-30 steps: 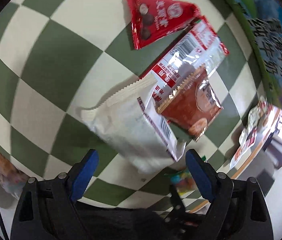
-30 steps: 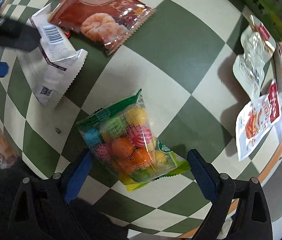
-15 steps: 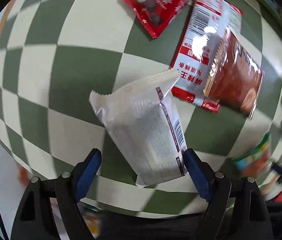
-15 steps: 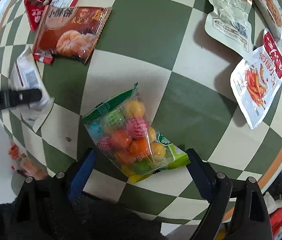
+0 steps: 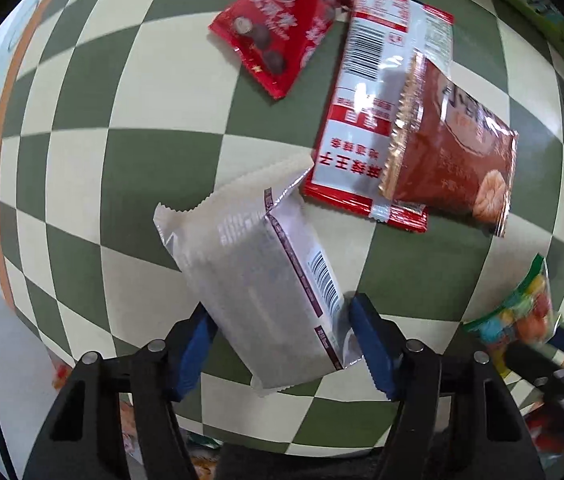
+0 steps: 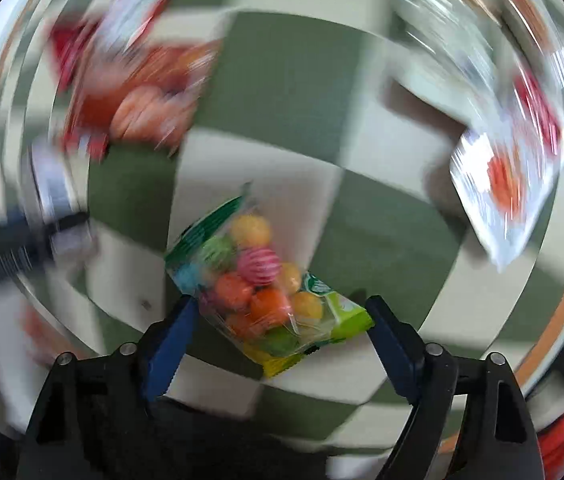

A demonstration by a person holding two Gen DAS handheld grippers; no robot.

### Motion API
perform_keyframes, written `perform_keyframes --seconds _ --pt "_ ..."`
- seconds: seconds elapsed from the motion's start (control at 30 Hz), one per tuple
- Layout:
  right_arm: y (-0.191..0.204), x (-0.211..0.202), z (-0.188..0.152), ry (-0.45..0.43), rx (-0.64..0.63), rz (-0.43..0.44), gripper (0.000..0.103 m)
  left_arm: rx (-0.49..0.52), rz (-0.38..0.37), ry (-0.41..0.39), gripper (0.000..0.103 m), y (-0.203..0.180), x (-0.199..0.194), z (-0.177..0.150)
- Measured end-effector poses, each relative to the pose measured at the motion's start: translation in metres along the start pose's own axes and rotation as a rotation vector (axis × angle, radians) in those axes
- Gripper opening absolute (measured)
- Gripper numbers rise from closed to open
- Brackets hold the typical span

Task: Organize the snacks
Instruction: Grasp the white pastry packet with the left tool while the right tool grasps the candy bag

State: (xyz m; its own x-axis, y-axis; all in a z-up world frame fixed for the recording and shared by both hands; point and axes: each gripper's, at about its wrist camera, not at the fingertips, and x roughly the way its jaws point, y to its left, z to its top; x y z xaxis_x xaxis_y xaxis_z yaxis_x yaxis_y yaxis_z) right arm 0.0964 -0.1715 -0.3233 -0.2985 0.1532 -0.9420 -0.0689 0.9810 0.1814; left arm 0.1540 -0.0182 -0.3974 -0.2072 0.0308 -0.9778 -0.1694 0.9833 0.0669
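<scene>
- my left gripper (image 5: 282, 344) points steeply down at the checkered tablecloth (image 5: 162, 168). its jaws are closing, with the near end of the white packet (image 5: 258, 276) between the blue pads (image 5: 370, 344).
- both pads sit at the packet's edges; contact looks made or nearly made. i judge it a grip just forming, not yet a firm clamp.
- the white packet lies flat on the cloth, its far crimped end just beside the red-and-white packet (image 5: 366, 92), which is partly under the brown biscuit packet (image 5: 454, 152). the red packet (image 5: 282, 28) lies farther off.
- my right gripper (image 6: 278, 336) is also closing, with the candy bag (image 6: 258, 280) between its pads (image 6: 170, 336). the left pad meets the bag's corner; the right pad is just at the green end. the view is blurred, so i cannot tell whether the bag is pinched.
- to do this step well: keep each packet centred between the pads, close until the film is held without crushing the contents, and lift straight up.
- for the white packet, draw it clear of the red-and-white packet so the neighbours stay put.
- risk: slick film may slip out of a shallow bite.
</scene>
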Motion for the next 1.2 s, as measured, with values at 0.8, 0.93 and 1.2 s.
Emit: perform_keyframes --seconds 0.8,0.93,1.2 --pt "0.036 -0.002 0.013 -0.006 -0.44 -0.331 0.078 -0.224 -0.146 -0.01 0.054 0.026 0.006 -0.003" --pt "0.026 -0.023 0.018 -0.046 -0.36 -0.291 0.056 -0.131 -0.058 -0.052 0.053 -0.002 -0.003 -0.006" --pt "-0.055 -0.058 0.043 -0.037 -0.043 -0.006 0.055 -0.007 0.018 -0.121 0.053 -0.048 -0.027 -0.001"
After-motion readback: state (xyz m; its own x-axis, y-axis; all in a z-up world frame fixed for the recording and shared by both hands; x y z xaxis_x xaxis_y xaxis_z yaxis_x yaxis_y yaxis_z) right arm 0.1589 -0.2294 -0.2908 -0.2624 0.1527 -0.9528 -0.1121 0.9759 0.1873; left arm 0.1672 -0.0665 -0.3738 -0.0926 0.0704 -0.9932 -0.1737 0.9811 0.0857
